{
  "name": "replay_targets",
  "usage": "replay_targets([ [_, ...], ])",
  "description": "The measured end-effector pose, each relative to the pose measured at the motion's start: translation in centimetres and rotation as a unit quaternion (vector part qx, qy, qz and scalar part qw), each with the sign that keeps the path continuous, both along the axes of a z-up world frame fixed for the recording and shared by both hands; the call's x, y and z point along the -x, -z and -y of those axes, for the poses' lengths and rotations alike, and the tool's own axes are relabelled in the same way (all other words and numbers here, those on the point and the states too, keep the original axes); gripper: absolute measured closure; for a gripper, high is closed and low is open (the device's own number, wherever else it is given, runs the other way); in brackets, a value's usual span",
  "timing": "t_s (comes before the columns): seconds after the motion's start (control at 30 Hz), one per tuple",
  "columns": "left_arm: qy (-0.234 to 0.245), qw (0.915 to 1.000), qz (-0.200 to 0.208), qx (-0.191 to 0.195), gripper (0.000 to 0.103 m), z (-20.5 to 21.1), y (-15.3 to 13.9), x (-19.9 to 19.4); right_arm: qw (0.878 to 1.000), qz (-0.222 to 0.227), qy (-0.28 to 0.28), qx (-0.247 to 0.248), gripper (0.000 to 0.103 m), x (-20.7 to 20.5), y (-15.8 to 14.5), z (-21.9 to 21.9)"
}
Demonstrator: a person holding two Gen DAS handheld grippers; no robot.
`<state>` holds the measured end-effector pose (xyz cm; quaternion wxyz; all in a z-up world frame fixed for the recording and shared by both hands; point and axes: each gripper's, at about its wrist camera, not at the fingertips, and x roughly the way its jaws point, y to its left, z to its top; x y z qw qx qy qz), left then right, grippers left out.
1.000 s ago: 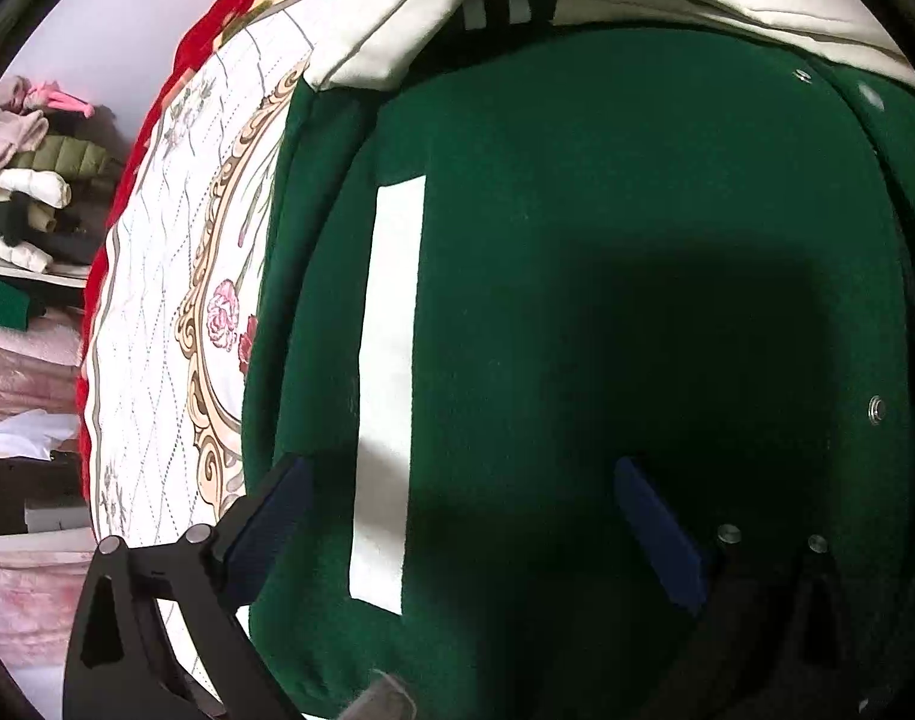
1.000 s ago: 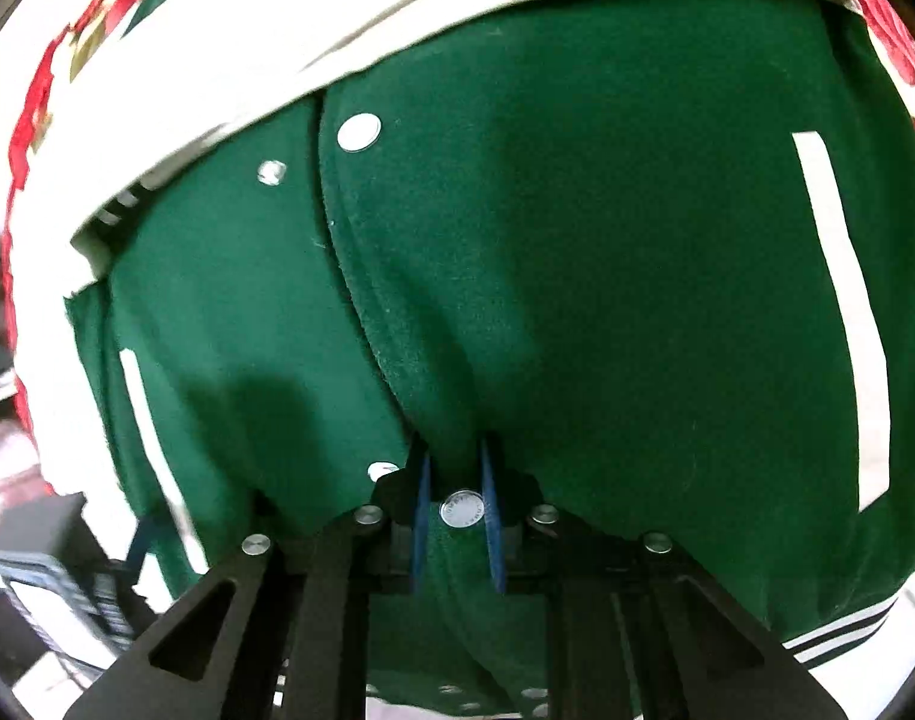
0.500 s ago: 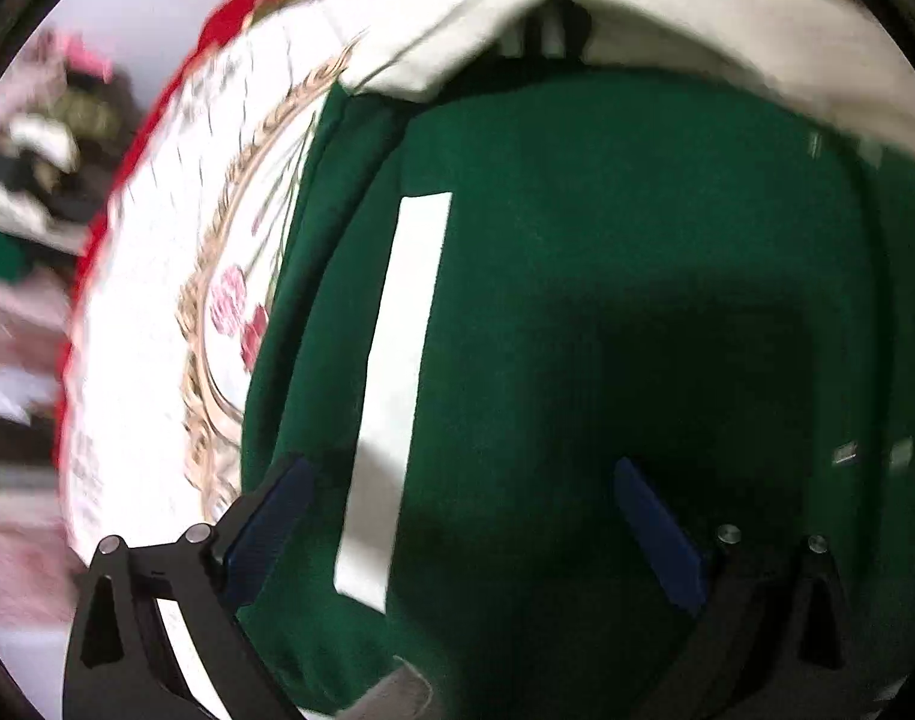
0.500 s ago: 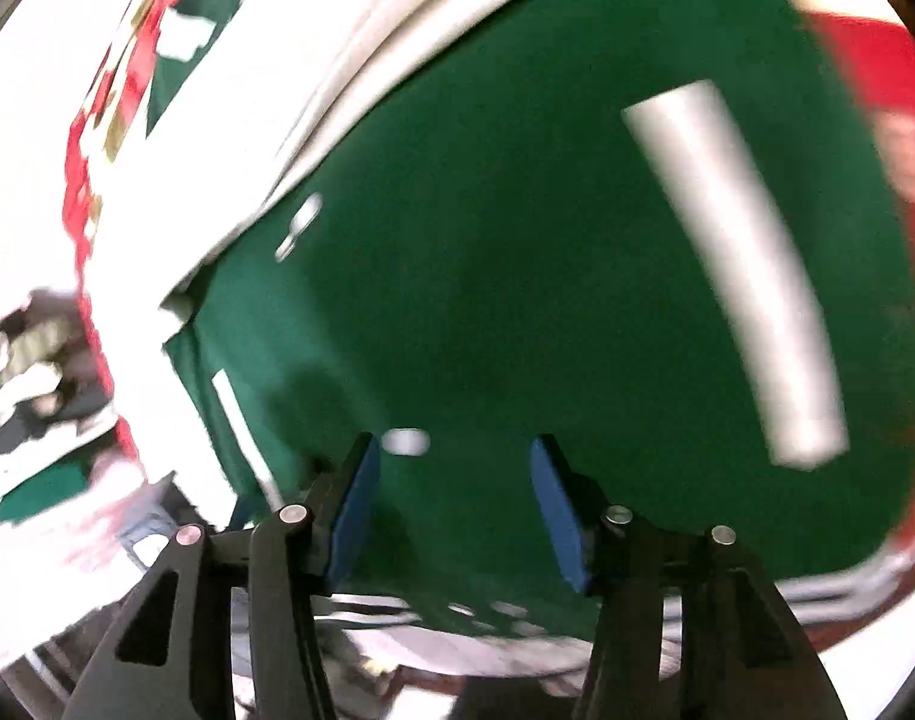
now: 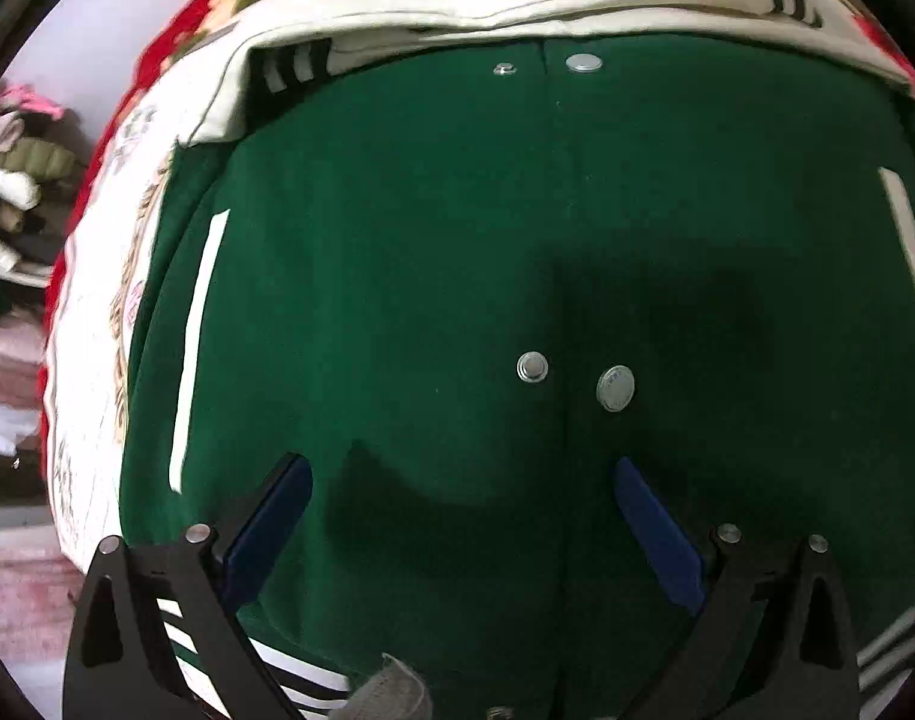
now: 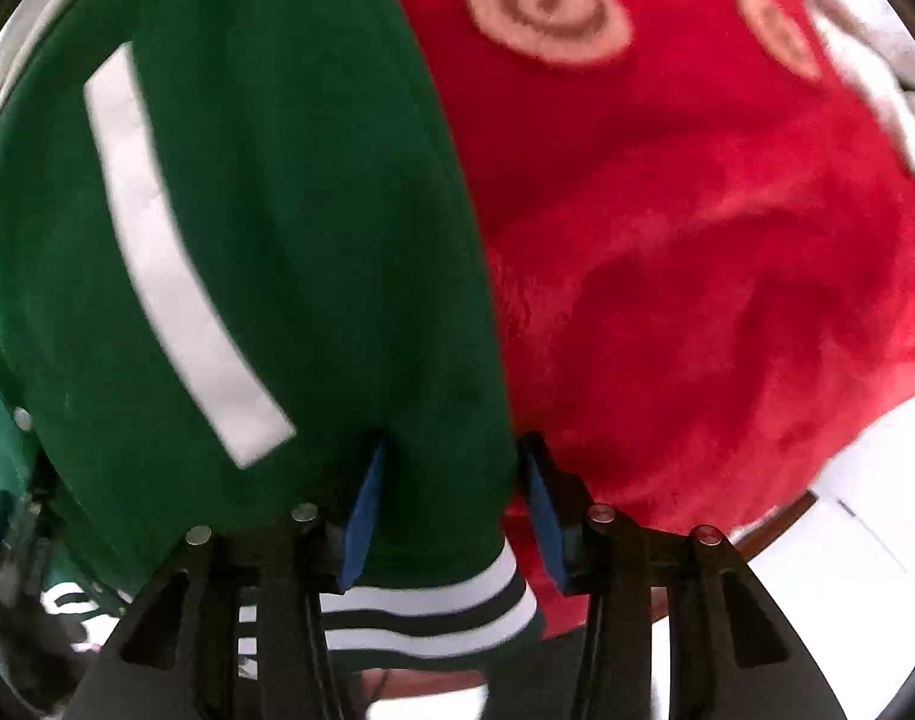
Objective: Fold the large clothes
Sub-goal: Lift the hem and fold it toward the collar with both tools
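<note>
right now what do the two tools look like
Both look alike. The left tool has black frames with triangular cut-outs and silver screw heads, and flat blue pads on the fingers. The right tool has the same black frame, screws and blue pads. No cables or sleeves show.

The dark green felt-like cloth jacket (image 5: 409, 276) looks matt, with shiny metal snaps (image 5: 532, 367); at right, the red plush blanket (image 6: 697, 276) looks fuzzy.

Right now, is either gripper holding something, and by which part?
Left gripper is open over the green jacket, holding nothing. Right gripper is closing around the jacket's side edge above the striped hem; no firm grip yet.
</note>
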<state>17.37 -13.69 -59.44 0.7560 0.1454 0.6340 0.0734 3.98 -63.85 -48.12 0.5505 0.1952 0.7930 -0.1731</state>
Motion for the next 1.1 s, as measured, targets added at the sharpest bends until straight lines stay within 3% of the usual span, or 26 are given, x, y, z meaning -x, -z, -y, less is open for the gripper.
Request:
replay_targets([
  [0.13,-0.027,0.9995,0.011,-0.015,0.000,0.6,0.2,0.3,0.998,0.005,-0.044,-0.051,0.055,-1.5,-0.8,1.7],
  [0.3,-0.077,0.9959,0.000,-0.047,0.000,2.0,-1.7,0.8,0.984,0.108,-0.081,-0.114,0.046,-3.5,-7.7,6.6],
  [0.43,-0.121,0.9886,0.038,-0.080,0.000,3.1,-5.9,-1.2,0.970,0.181,-0.078,-0.139,0.045,-7.1,-10.1,10.8],
  [0.5,-0.128,0.9818,0.068,-0.123,0.000,5.0,-7.0,-2.2,0.963,0.204,-0.076,-0.161,0.045,-10.6,-10.7,11.3],
  [0.6,-0.132,0.9648,0.099,-0.205,0.000,6.2,-6.2,-5.2,0.945,0.251,-0.064,-0.202,0.045,-17.0,-10.8,12.6],
  [0.7,-0.162,0.9494,0.116,-0.243,0.000,5.5,-4.3,-9.5,0.933,0.275,-0.064,-0.224,0.045,-23.4,-8.6,9.4],
  [0.77,-0.175,0.9439,0.118,-0.254,0.000,3.9,-3.1,-12.0,0.929,0.273,-0.054,-0.245,0.045,-26.9,-7.3,8.9],
  [0.87,-0.191,0.9422,0.119,-0.248,0.000,2.4,-2.9,-15.1,0.928,0.251,-0.058,-0.269,0.045,-31.3,-3.4,6.0],
  [0.9,-0.194,0.9414,0.124,-0.246,0.000,2.4,-3.2,-15.6,0.928,0.251,-0.059,-0.270,0.046,-32.1,-3.0,4.3],
  [0.93,-0.195,0.9401,0.130,-0.248,0.000,2.3,-3.6,-16.0,0.925,0.259,-0.076,-0.266,0.064,-32.5,-3.0,4.0],
  [1.0,-0.195,0.9385,0.139,-0.249,0.000,2.5,-4.8,-15.6,0.927,0.270,-0.101,-0.240,0.078,-32.8,-3.6,3.5],
  [1.1,-0.194,0.9368,0.149,-0.251,0.000,2.2,-5.5,-16.4,0.926,0.308,-0.089,-0.198,0.084,-32.2,-5.4,3.9],
])
